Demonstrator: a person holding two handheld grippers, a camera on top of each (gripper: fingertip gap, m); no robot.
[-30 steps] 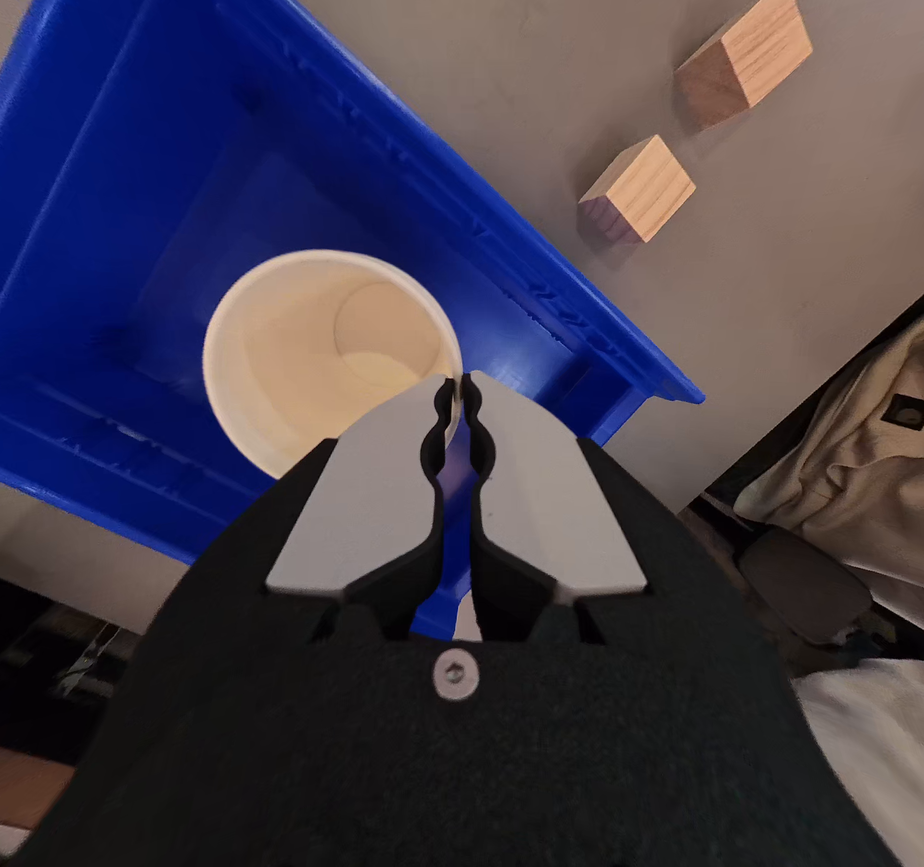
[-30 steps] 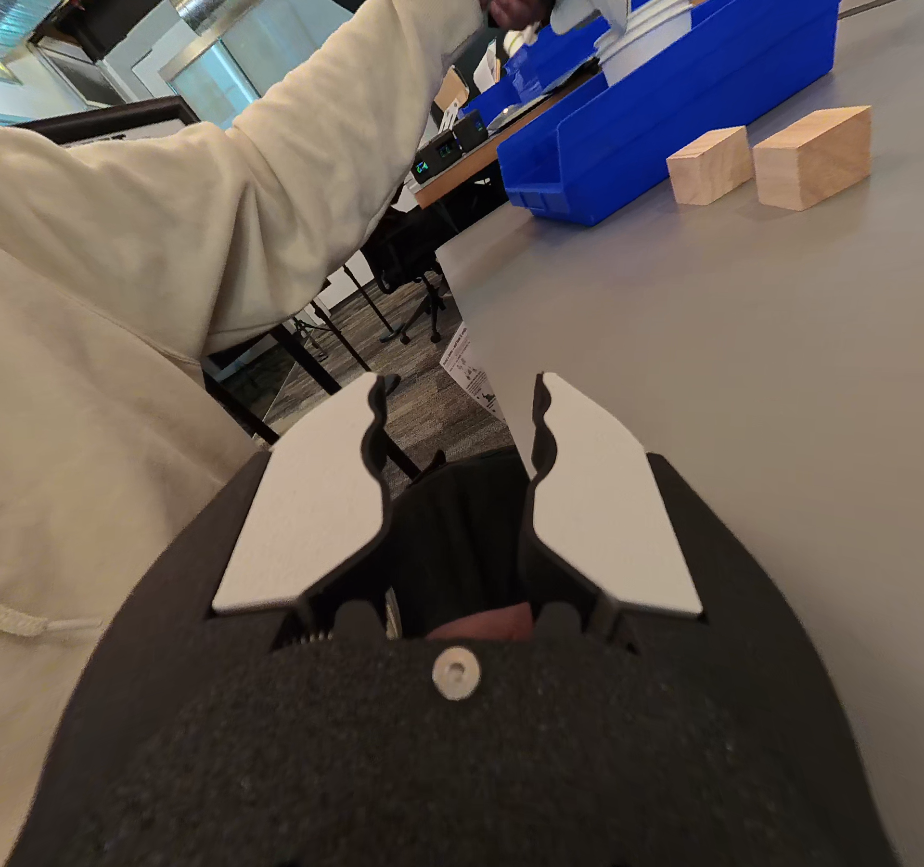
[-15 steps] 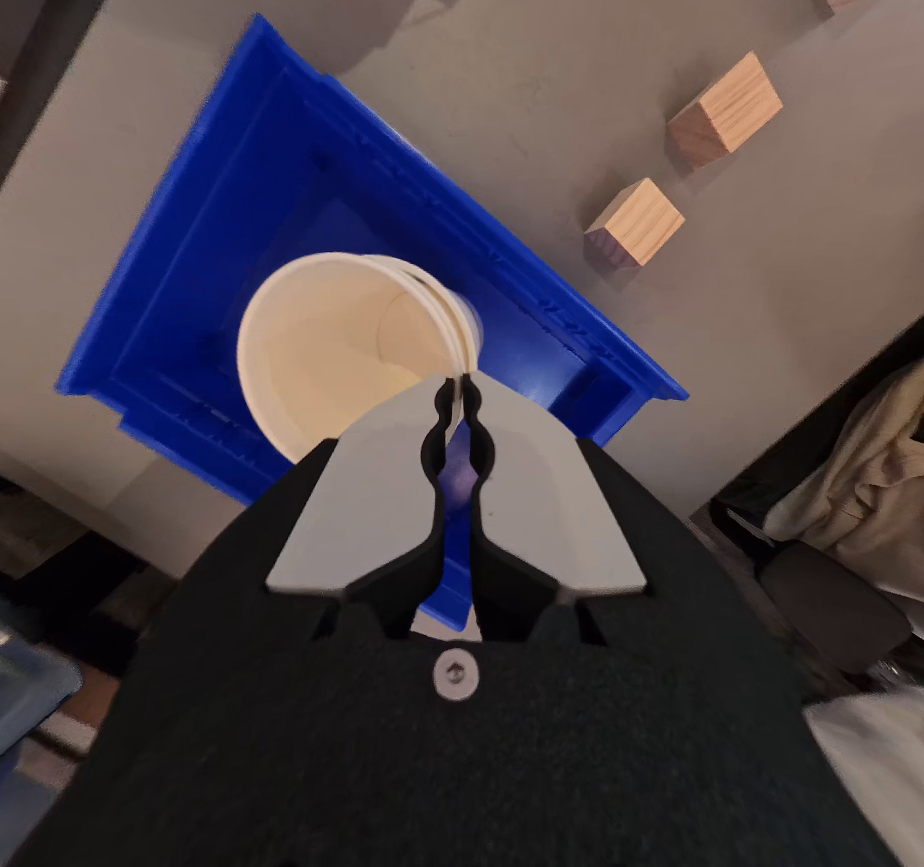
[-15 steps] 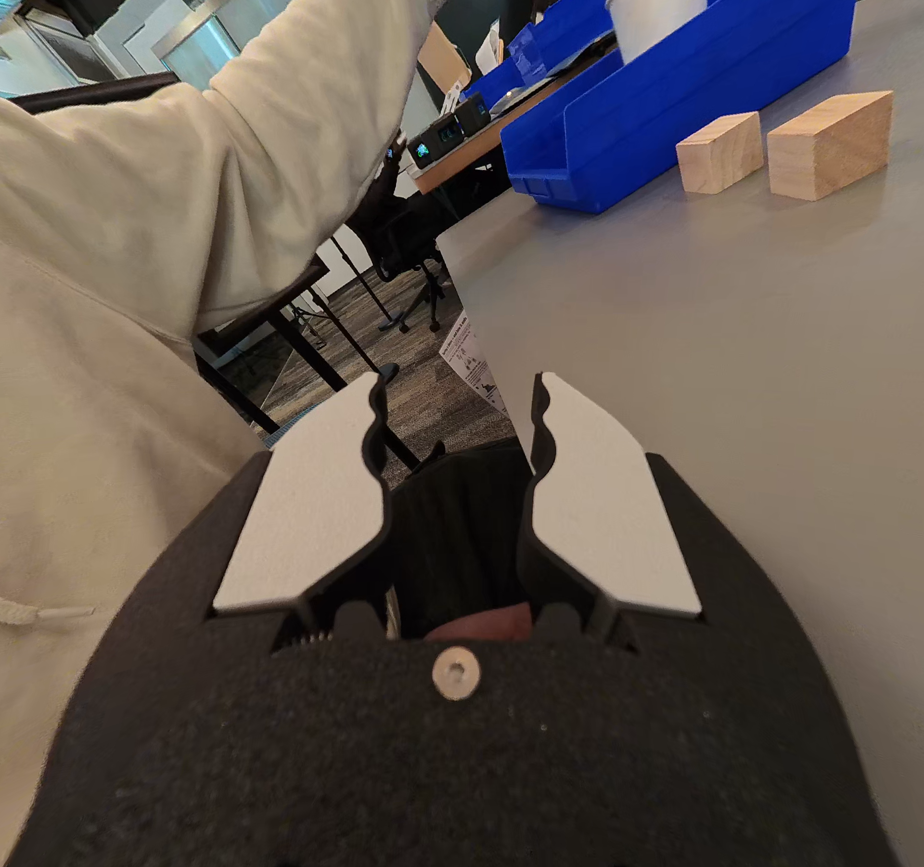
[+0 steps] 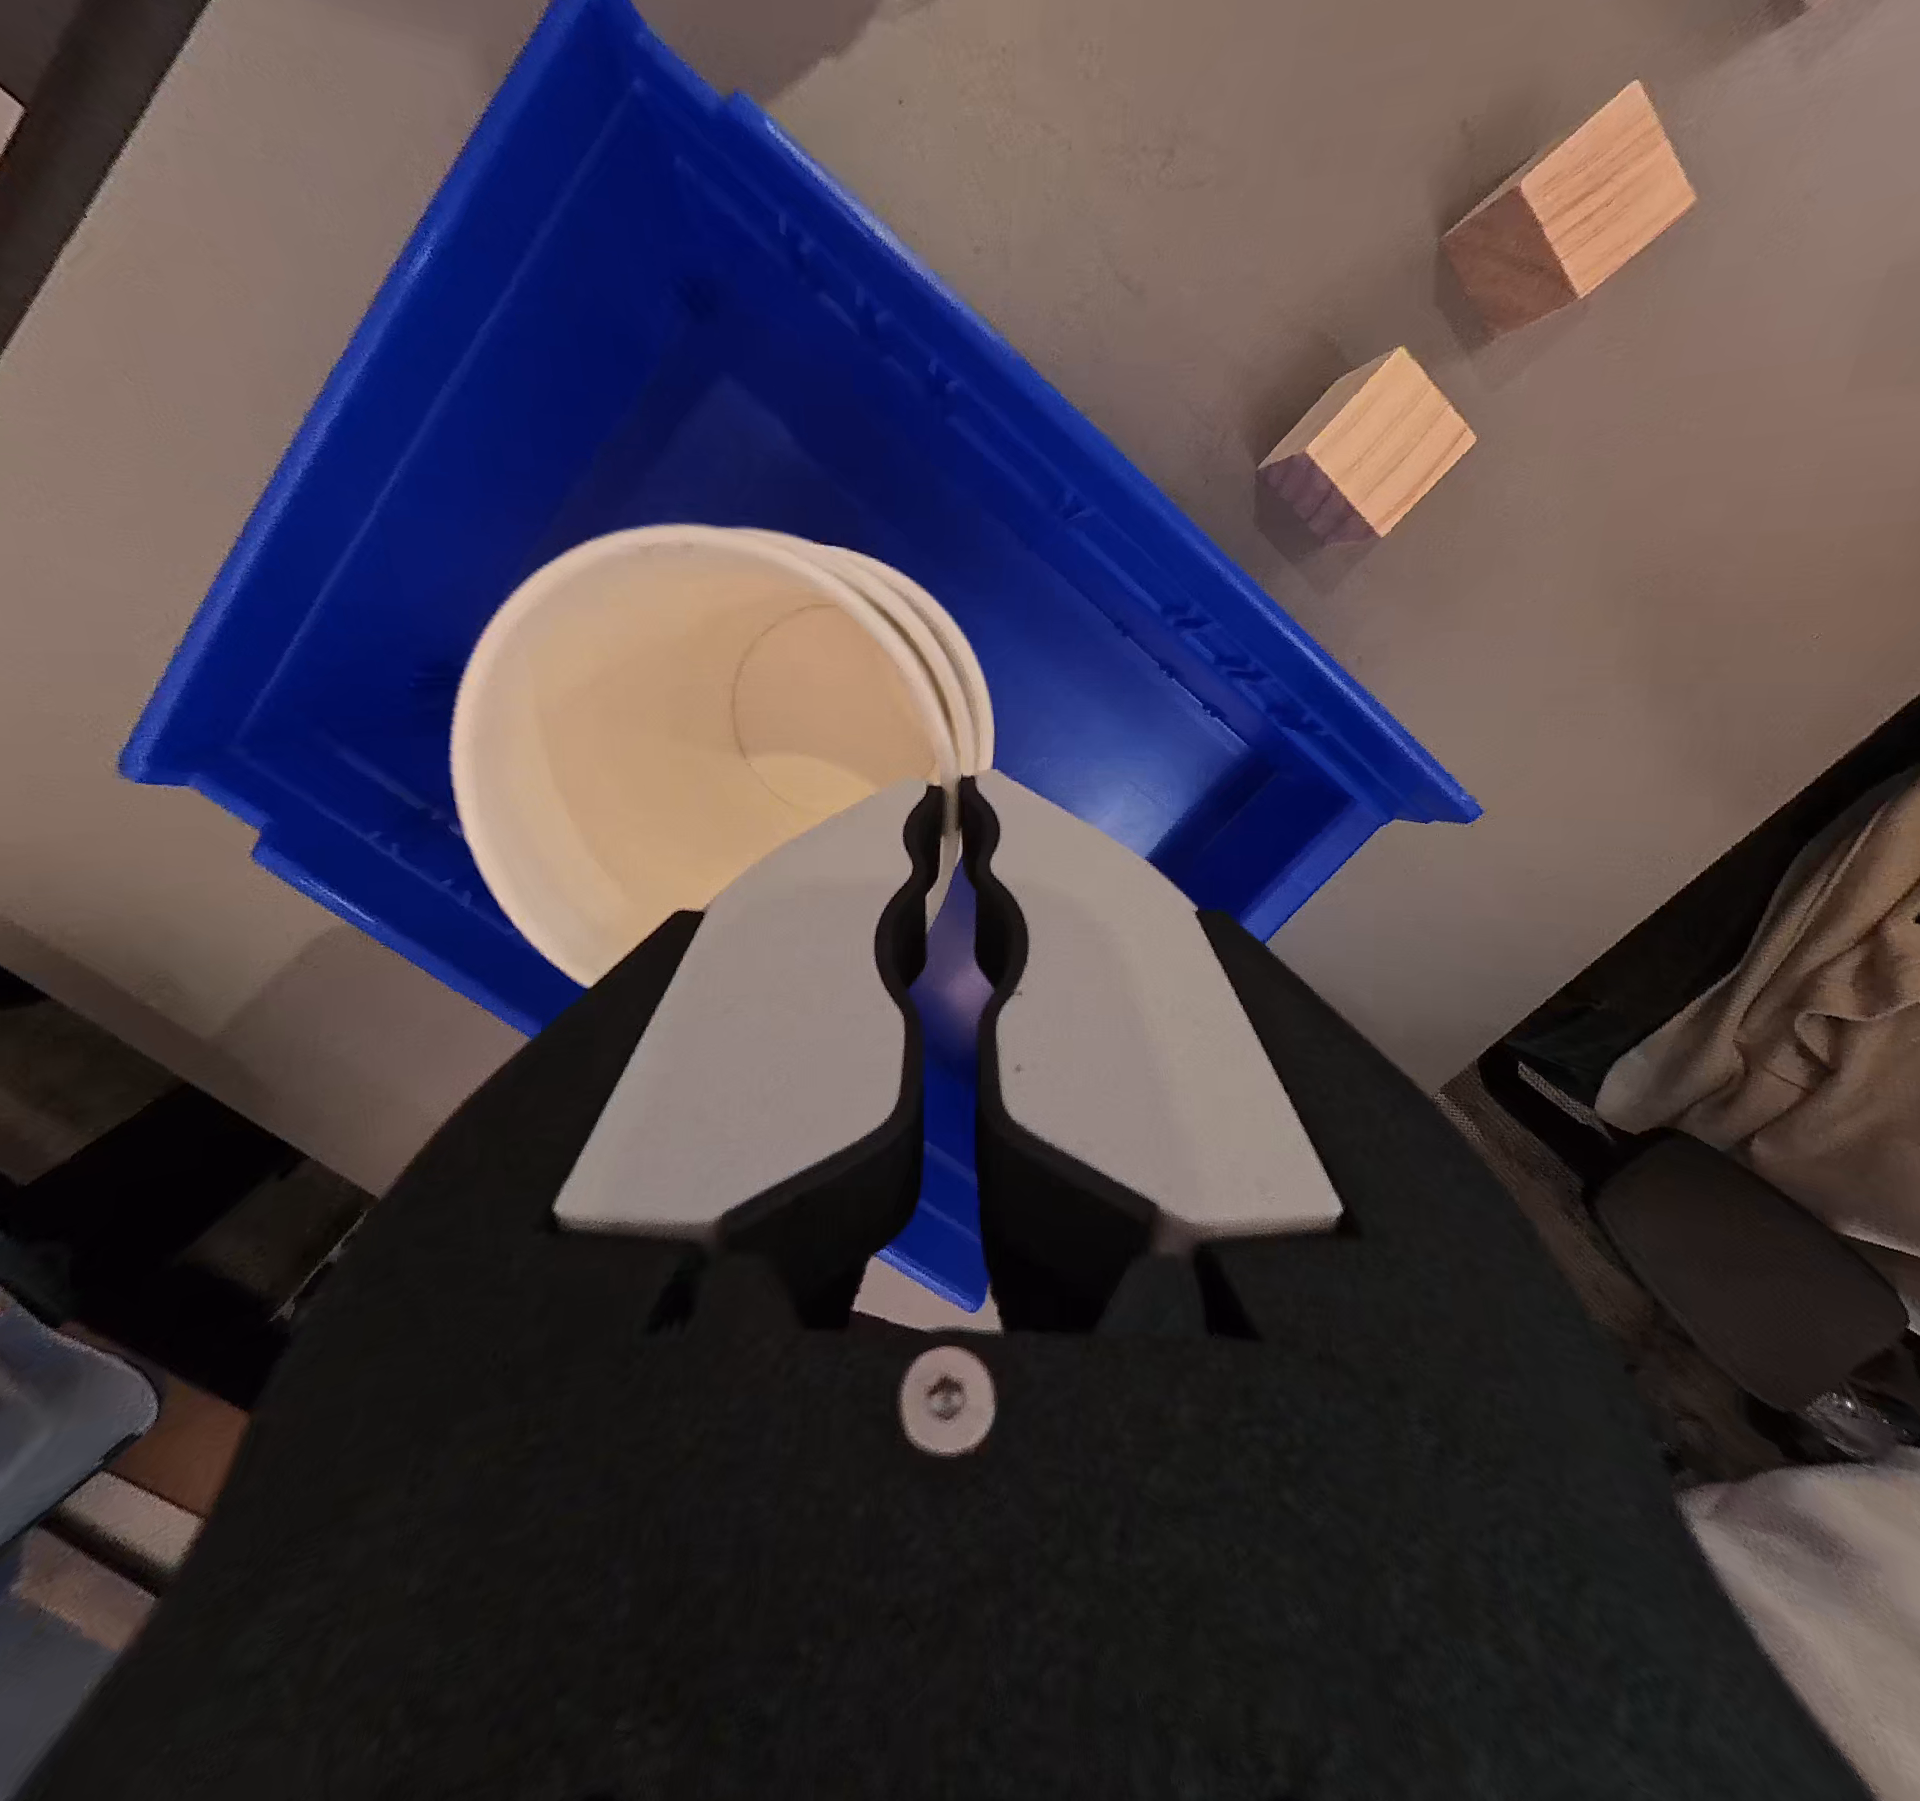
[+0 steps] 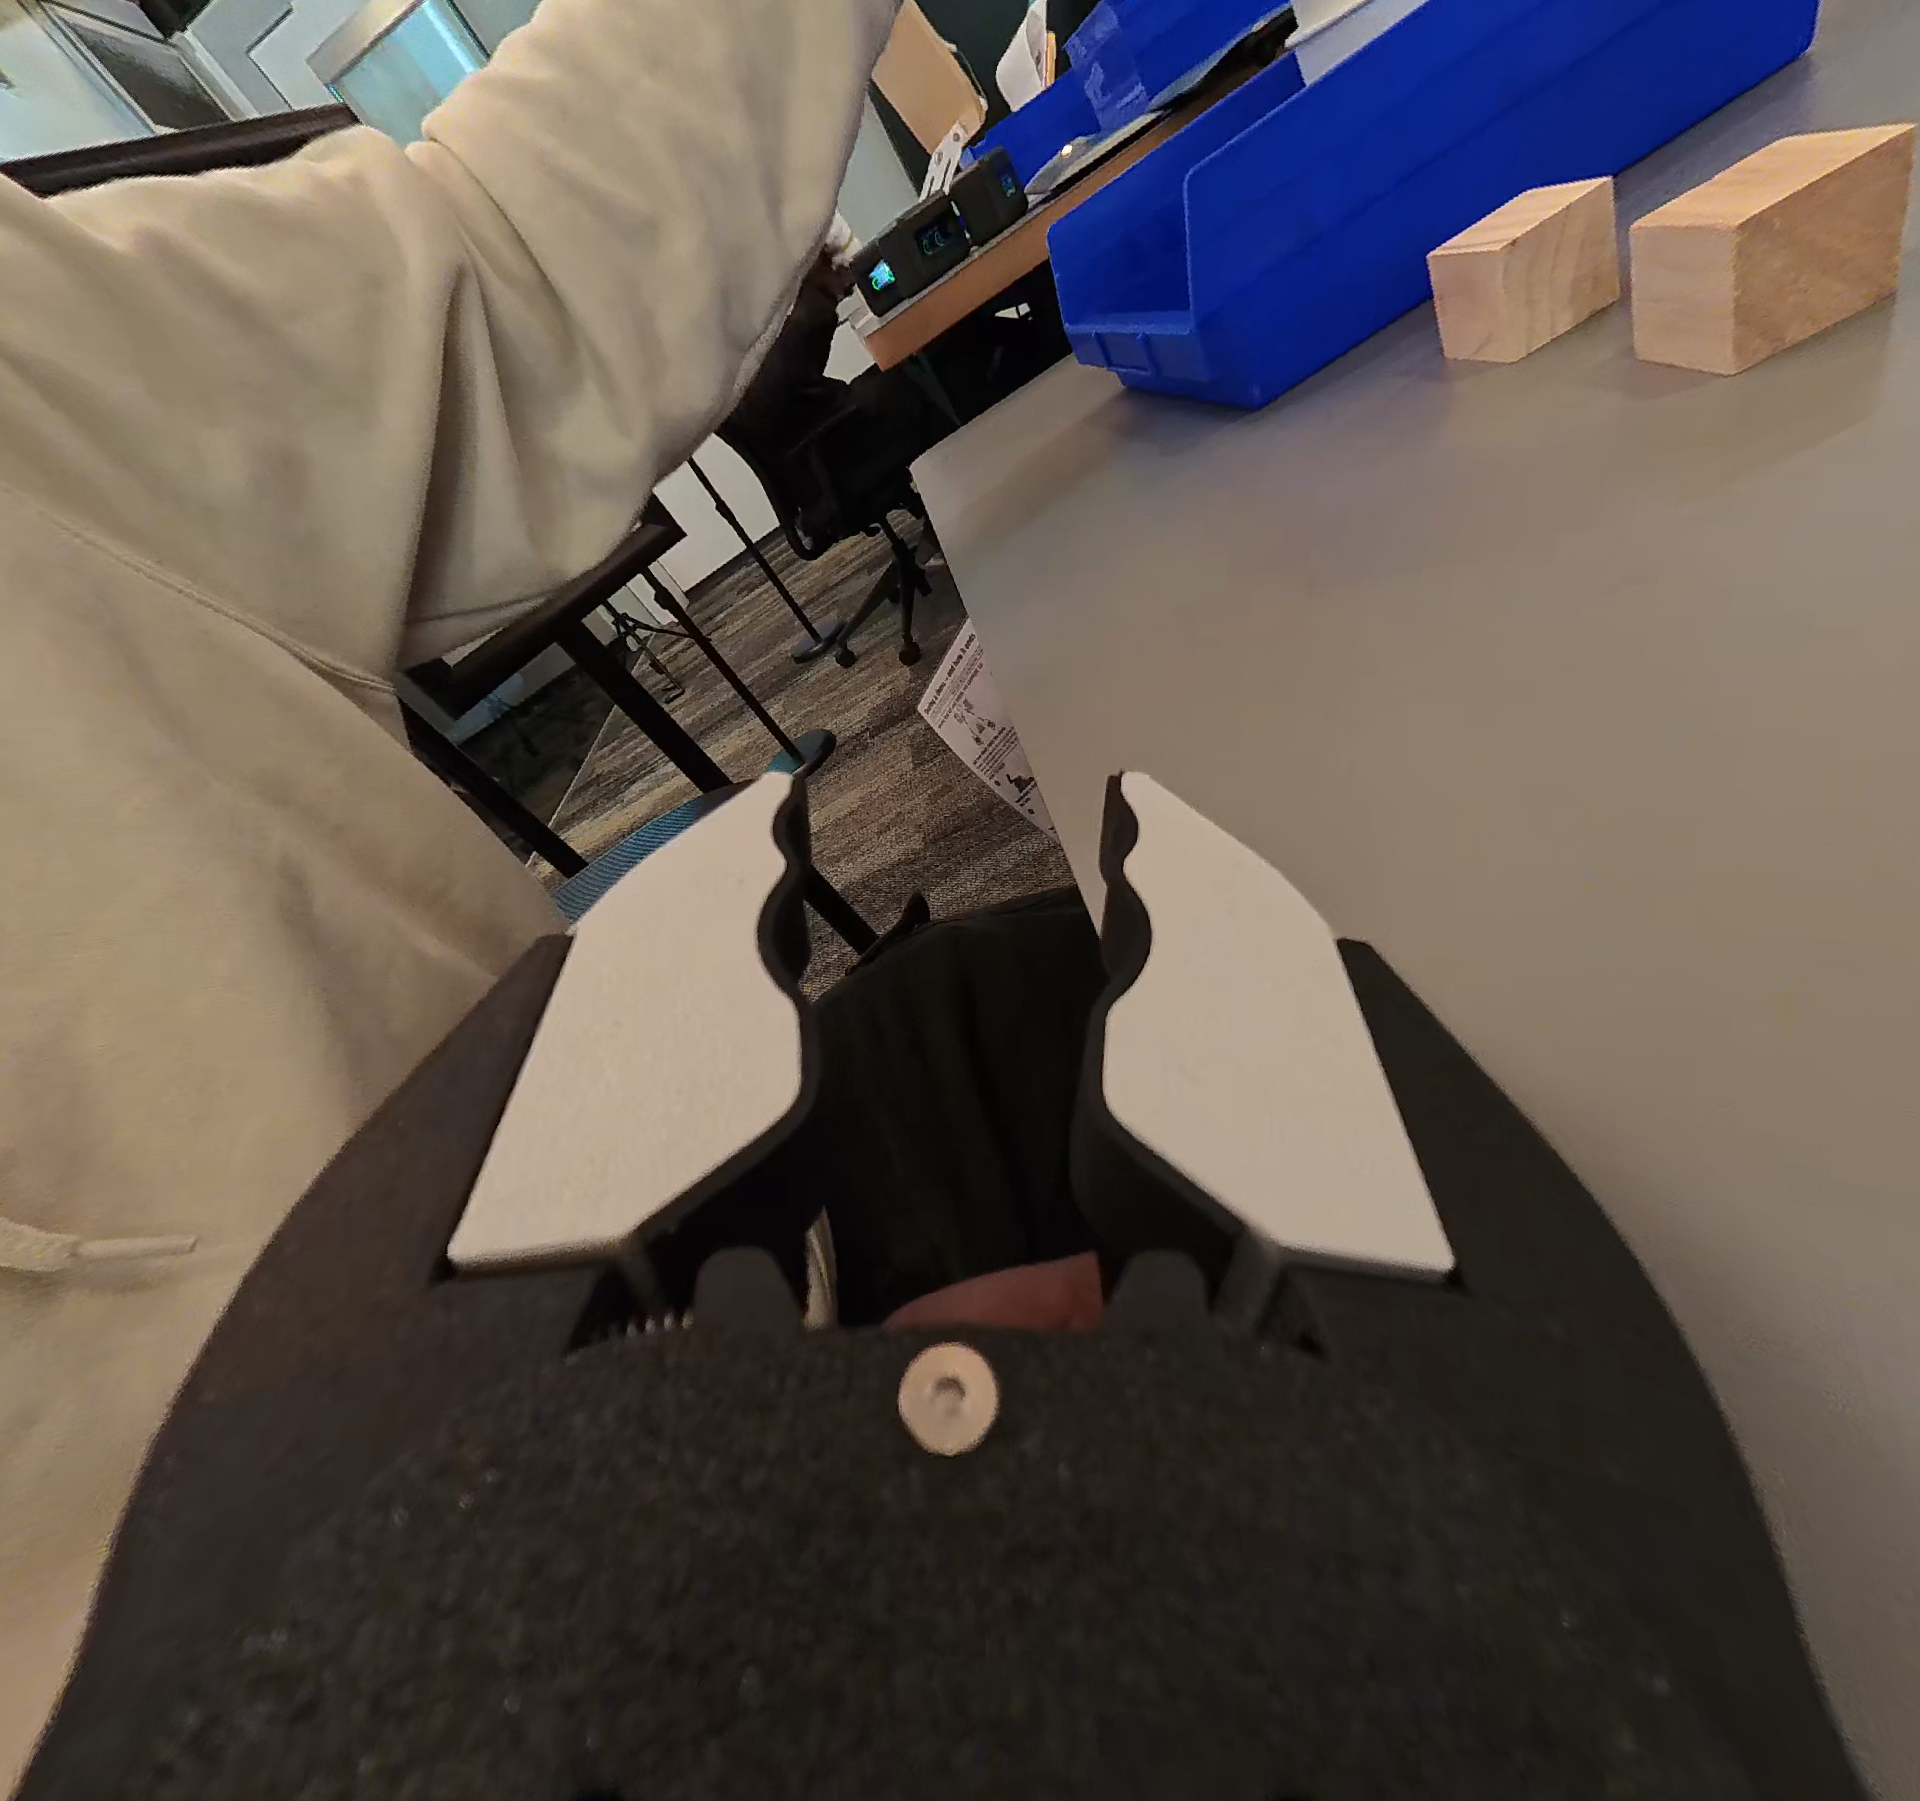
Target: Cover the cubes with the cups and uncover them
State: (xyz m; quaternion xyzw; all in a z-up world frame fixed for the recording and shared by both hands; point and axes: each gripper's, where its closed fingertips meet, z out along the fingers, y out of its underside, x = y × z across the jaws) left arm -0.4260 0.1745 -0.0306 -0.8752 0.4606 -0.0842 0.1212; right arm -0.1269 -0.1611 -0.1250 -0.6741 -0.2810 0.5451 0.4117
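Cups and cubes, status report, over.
Left tool shut on nested cups by the rim, above blue bin. Right tool open, idle. Wooden cubes uncovered. Nothing in the way.

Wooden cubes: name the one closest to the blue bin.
The smaller cube, nearest the blue bin; the larger cube sits beyond it, farther from the bin.

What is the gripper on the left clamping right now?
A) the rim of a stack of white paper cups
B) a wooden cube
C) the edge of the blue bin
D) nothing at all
A: the left gripper is shut on the rim of the nested white paper cups, held above the blue bin; the wooden cubes lie untouched on the table.
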